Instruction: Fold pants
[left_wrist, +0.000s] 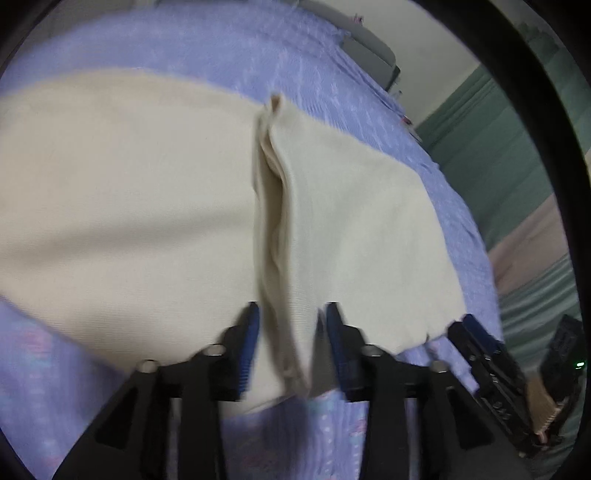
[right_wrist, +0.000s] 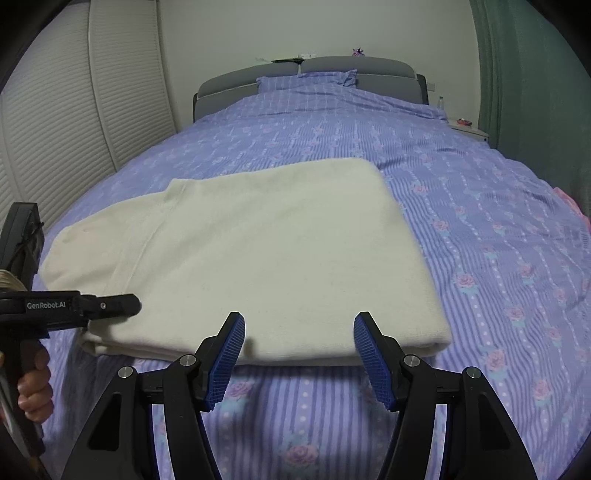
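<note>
Cream cotton pants (right_wrist: 258, 258), soft and limp, lie folded ahead of the gaping right claw (right_wrist: 299, 354); left claw (left_wrist: 291, 339) straddles, unclamped, a raised fold worth pinching.

1. Left wrist cam: sits behind the left gripper (left_wrist: 291, 314), looks forward and steeply down along its fingers. Very near the cream pants (left_wrist: 147, 206); cloth fills most of the view. Frame is motion-blurred.
2. Right wrist cam: sits behind the right gripper (right_wrist: 299, 325), angled down but shallower. Looks up the length of the bed (right_wrist: 480, 206) to the headboard (right_wrist: 332, 66), from the foot end.
3. Overlap: both see the pants and the purple bedspread.
4. Cross-view: left cam catches the right gripper at its lower right edge; right cam catches the left gripper at its left edge, with a hand (right_wrist: 35, 387) on the handle.
</note>
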